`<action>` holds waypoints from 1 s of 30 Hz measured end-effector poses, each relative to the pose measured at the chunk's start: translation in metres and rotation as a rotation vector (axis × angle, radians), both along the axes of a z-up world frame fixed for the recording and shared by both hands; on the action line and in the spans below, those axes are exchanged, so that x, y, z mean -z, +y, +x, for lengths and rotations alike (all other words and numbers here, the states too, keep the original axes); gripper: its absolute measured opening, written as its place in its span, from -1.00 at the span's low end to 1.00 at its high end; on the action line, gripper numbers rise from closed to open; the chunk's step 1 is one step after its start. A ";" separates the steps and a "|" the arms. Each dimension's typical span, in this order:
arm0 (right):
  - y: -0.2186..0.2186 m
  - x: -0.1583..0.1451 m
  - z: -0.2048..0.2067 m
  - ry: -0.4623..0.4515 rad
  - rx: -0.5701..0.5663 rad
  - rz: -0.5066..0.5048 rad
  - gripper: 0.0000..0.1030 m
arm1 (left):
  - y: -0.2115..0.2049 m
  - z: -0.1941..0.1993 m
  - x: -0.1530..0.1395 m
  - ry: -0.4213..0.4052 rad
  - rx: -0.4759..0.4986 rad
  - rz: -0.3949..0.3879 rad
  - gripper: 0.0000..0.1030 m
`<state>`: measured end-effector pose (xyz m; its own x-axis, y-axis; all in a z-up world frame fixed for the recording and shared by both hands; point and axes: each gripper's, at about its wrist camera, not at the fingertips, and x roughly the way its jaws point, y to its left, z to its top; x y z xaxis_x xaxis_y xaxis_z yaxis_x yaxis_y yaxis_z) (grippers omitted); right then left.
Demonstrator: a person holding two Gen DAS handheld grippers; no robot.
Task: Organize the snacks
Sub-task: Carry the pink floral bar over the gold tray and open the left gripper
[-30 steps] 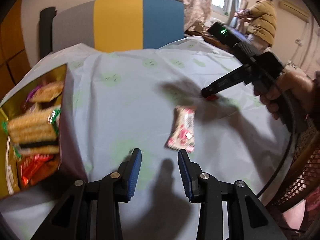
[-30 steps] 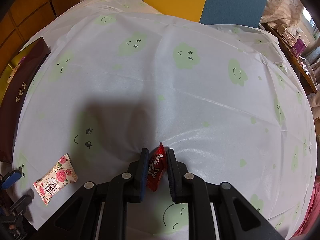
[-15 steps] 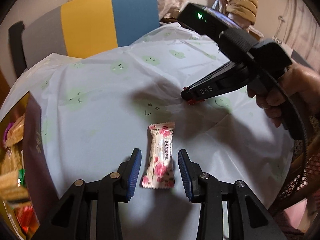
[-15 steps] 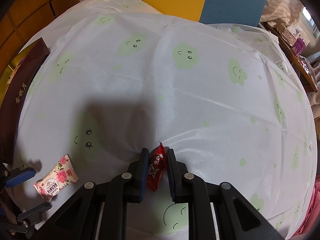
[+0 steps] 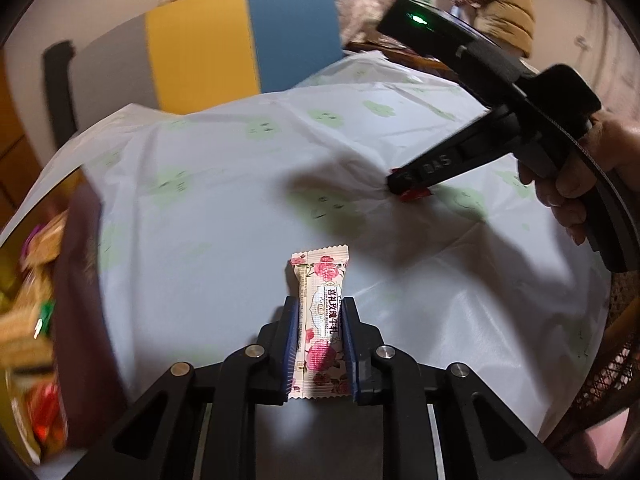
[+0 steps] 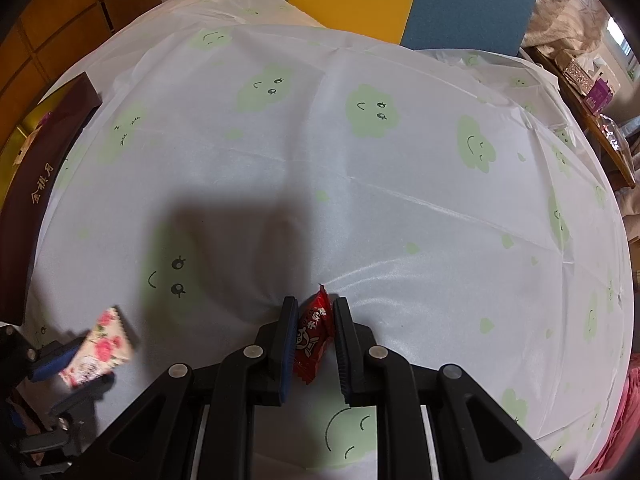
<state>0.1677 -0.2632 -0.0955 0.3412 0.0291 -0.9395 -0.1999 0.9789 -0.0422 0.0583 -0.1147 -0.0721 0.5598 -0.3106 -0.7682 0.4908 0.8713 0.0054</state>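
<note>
Tablecloth (image 6: pixel 400 184): white, printed with green smiling clouds; most of both views is filled by it, creased but bare through the middle and right of the right wrist view.
Far edge: met by a grey, yellow and blue chair back (image 5: pixel 208 44) along the top of the left wrist view.
Right edge: the cloth is seen to drop off at the lower right of the left wrist view, beside a wicker chair (image 5: pixel 612 364).
Left edge: bounded by a dark brown box (image 6: pixel 36 184) with gold lettering, at the left of the right wrist view; packed snacks (image 5: pixel 24 320) are seen inside it at the left of the left wrist view, blurred.
Background: a person in a tan jacket (image 5: pixel 508 4) is seen at the upper right of the left wrist view, well apart from the table.
Left gripper (image 5: pixel 319 308): its jaws have just been closing and are now clamped on the sides of a rose-printed candy bar (image 5: pixel 321 316), which lies lengthwise between the blue pads at the lower middle of the frame, its far end sticking out past the tips.
Right gripper (image 6: pixel 315 312): closed on a red candy (image 6: pixel 313 334), the wrapper pinched between the pads with its tip poking out in front; the fingertips are pressed down at the cloth.
Right hand (image 5: pixel 576 176): wrapped round the black handle at the right of the left wrist view.
Spacing: the two grippers are near each other, with bare cloth between them.
</note>
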 end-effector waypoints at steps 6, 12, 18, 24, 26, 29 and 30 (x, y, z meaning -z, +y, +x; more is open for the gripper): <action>0.004 0.001 -0.003 -0.010 -0.012 -0.016 -0.66 | 0.015 -0.011 0.004 -0.029 -0.056 -0.028 -0.58; 0.007 -0.001 -0.006 -0.013 -0.007 -0.010 -0.66 | 0.013 -0.012 0.007 -0.052 -0.060 -0.023 -0.58; 0.009 -0.001 -0.007 -0.023 -0.015 -0.026 -0.66 | 0.014 -0.014 0.005 -0.048 -0.079 -0.040 -0.61; 0.010 -0.001 -0.008 -0.026 -0.020 -0.029 -0.66 | 0.018 -0.012 0.001 -0.024 -0.085 -0.061 -0.61; 0.011 -0.001 -0.009 -0.029 -0.025 -0.035 -0.66 | 0.019 -0.013 -0.001 -0.023 -0.085 -0.063 -0.61; 0.013 -0.001 -0.010 -0.033 -0.028 -0.043 -0.66 | 0.021 -0.015 -0.004 -0.017 -0.088 -0.071 -0.61; 0.014 -0.001 -0.010 -0.034 -0.029 -0.045 -0.66 | 0.022 -0.016 -0.006 -0.020 -0.090 -0.074 -0.61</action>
